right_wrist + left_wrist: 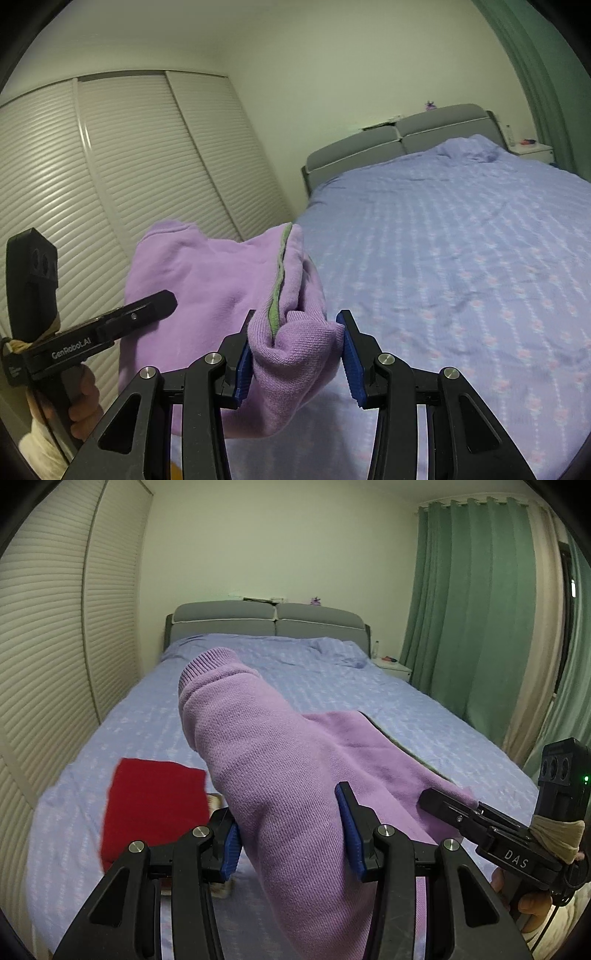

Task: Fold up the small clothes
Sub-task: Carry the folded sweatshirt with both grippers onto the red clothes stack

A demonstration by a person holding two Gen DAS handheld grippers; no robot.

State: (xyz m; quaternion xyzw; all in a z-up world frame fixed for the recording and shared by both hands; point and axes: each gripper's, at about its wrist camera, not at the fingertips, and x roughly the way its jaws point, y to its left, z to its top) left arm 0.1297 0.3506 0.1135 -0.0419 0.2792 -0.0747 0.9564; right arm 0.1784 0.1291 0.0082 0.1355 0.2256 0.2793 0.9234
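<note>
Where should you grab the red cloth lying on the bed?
Probably the red cloth is best taken at its far right corner, coming down from above. It lies flat and folded on the bed, so only edges and corners give something to pinch. Both grippers are busy holding the purple sweater now.

**Bedroom around the bed**

The bed [295,672] wears a lilac-blue patterned sheet [461,229]. At its far end stands a grey padded headboard [266,622], with a few small items on top, too small to identify. Beside the bed's head sits a white nightstand [393,668]. Green curtains [469,609] hang past that side; slatted wardrobe doors [122,147] line the opposite side.
</note>
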